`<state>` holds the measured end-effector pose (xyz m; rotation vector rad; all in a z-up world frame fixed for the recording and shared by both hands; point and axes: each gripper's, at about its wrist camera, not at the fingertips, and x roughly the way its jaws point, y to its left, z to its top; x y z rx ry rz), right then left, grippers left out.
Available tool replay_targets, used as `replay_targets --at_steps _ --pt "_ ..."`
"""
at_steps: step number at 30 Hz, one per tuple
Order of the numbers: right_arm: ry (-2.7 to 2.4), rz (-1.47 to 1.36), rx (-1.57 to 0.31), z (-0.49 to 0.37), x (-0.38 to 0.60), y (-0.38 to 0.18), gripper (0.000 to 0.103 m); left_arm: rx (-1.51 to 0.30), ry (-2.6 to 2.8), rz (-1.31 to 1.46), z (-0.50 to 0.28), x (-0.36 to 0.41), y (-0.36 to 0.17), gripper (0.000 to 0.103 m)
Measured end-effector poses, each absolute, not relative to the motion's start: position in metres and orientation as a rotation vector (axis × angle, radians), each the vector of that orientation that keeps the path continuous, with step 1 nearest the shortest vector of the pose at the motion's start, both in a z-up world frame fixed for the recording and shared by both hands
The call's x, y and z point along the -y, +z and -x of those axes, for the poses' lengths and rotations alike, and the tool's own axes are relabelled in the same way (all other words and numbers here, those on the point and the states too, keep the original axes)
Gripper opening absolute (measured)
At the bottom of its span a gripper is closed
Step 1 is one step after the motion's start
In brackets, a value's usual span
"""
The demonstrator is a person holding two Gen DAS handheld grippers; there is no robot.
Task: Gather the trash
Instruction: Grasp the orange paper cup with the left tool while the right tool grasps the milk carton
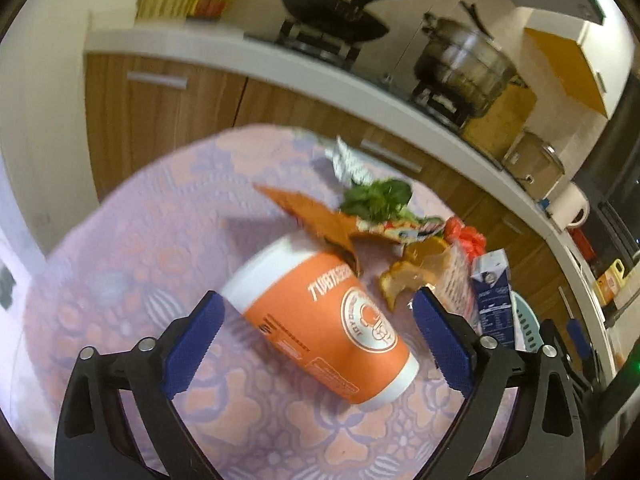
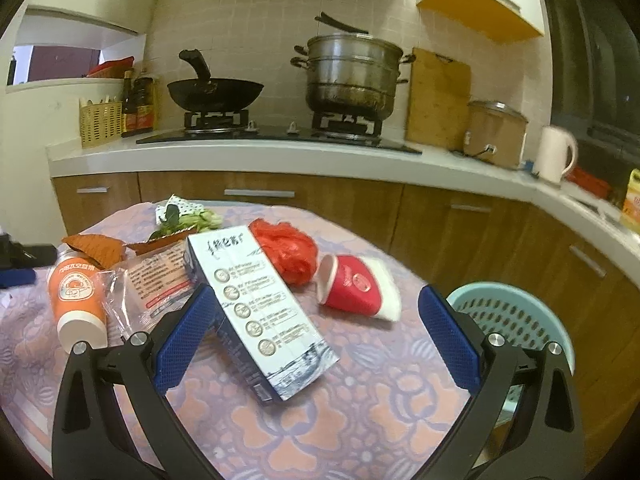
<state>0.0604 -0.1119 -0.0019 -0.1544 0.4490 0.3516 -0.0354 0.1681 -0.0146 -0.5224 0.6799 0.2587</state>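
Little of the collecting appears done: the litter is seen spread over the patterned counter (image 2: 320, 420), and the pale blue perforated basket (image 2: 516, 320) beside its right edge is judged the likely bin, though its contents cannot be made out. The left hand-held gripper (image 1: 316, 334) is held spread wide around the lying orange paper cup (image 1: 324, 320), whose sides are not pressed by the blue pads. The right hand-held gripper (image 2: 316, 338) is likewise spread, with the lying milk carton (image 2: 260, 312) between its fingers; the left pad is close to the carton's edge, but no grip is shown.

Left to be gathered are the tipped red paper cup (image 2: 352, 286), the crumpled red plastic bag (image 2: 292, 250), a clear printed wrapper (image 2: 148, 288), torn brown card (image 2: 96, 250), leafy greens (image 1: 378, 198) and orange peel (image 1: 404, 276). The card overlaps the orange cup's far end and may be dragged along. Behind, a wok (image 2: 214, 94) and steamer pot (image 2: 352, 76) are seen on the stove
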Motion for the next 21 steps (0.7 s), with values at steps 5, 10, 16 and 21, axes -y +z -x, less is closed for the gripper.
replay_targets --at_steps 5,10,16,21 --pt "0.384 0.151 -0.475 -0.066 0.109 -0.010 0.097 -0.720 0.278 0.545 0.018 -0.160 -0.033 0.085" --pt "0.482 0.166 -0.519 -0.073 0.102 -0.011 0.097 -0.738 0.278 0.569 0.007 -0.159 -0.042 0.076" --pt "0.545 0.245 -0.549 -0.088 0.091 -0.007 0.097 -0.738 0.275 0.582 0.005 -0.157 -0.042 0.073" --pt "0.602 0.217 -0.629 -0.105 0.091 -0.014 0.097 -0.737 0.250 0.604 0.009 -0.159 -0.042 0.066"
